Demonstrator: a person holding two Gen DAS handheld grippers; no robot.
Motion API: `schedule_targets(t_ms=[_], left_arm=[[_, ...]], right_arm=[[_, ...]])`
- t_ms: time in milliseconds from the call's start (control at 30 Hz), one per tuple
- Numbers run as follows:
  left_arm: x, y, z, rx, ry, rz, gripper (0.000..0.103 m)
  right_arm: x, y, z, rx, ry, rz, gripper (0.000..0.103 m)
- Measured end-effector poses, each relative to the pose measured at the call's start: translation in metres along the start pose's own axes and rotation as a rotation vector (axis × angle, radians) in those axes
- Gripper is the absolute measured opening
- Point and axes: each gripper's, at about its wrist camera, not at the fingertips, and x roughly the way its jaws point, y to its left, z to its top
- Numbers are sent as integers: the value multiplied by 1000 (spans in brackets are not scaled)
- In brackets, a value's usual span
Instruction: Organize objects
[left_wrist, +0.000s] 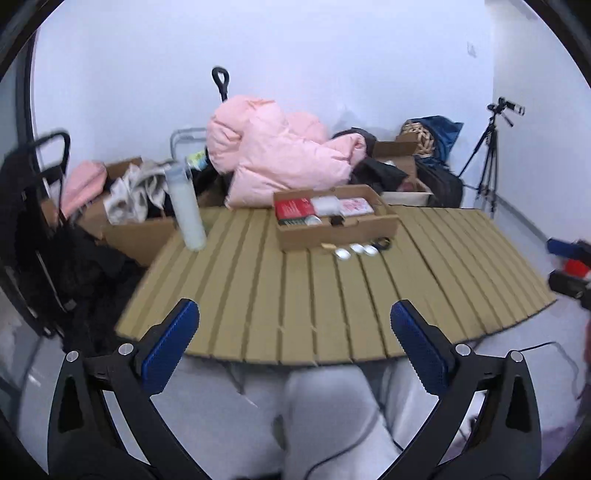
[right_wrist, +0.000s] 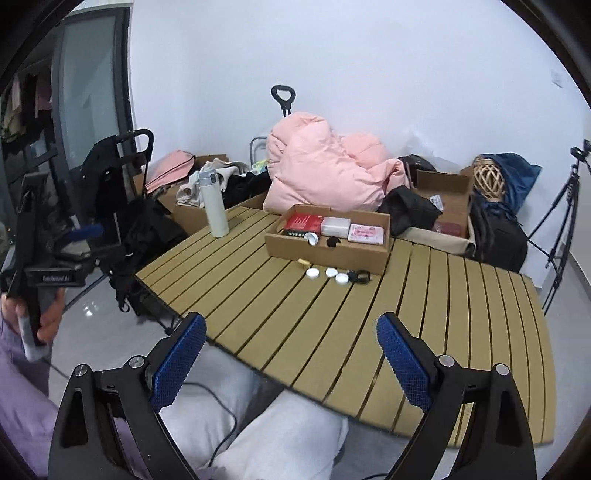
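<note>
Caps (right_wrist: 326, 272) on table (right_wrist: 480, 314) before box (right_wrist: 325, 254); flask (right_wrist: 214, 205) prob. far left.

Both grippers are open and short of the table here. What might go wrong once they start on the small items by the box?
1. The three white caps lie close together in front of the cardboard box; fingers closing on one may knock its neighbours.
2. The tall white bottle stands near the table's far left edge; a sweeping left gripper might tip it off.

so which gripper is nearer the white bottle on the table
Left, as far as these views show. The white bottle stands at the table's far left corner; the left gripper hovers open on that side, the right gripper open further right. Both are off the near edge.
</note>
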Motion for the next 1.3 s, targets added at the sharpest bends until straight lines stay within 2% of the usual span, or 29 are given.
schedule_targets(t_ms=[67, 133, 200, 267, 467, 600, 667, 700, 733, 933, 967, 1033, 1167, 1233, 1267, 1300], left_arm=[[5, 0, -8, -16, 35, -4, 103], [16, -4, -9, 11, 73, 9, 103], [23, -4, -9, 8, 81, 29, 103], [30, -3, -12, -17, 89, 11, 103], [88, -10, -12, -15, 152, -33, 103], [151, -19, 6, 8, 133, -46, 101], [190, -22, 14, 1, 152, -62, 95], [215, -23, 19, -1, 165, -82, 85], [234, -26, 22, -1, 182, -86, 81], [345, -38, 45, 18, 248, -67, 79], [358, -39, 49, 19, 253, -62, 79], [381, -42, 55, 29, 254, -68, 79], [410, -51, 57, 62, 265, -86, 76], [421, -55, 54, 71, 277, -92, 62], [424, -55, 52, 66, 282, -88, 58], [428, -54, 49, 56, 288, -94, 47]], right_arm=[[2, 9, -11, -21, 28, -8, 96], [10, 12, -11, -31, 55, -31, 96], [13, 11, -9, -27, 46, -52, 96], [15, 5, -12, -2, 31, -53, 96], [63, -20, -31, 65, 100, -43, 95], [110, -38, -28, 85, 107, -41, 81], [140, -45, -23, 86, 116, -51, 68], [158, -50, -22, 93, 122, -65, 65], [176, -54, -21, 102, 133, -68, 63], [290, -90, 2, 145, 175, -58, 48], [311, -98, 7, 167, 195, -60, 42], [346, -115, 12, 227, 212, -61, 40], [385, -129, 15, 281, 244, -85, 35], [393, -129, 12, 279, 239, -102, 30], [397, -126, 10, 265, 253, -107, 29], [402, -125, 9, 255, 272, -104, 29]])
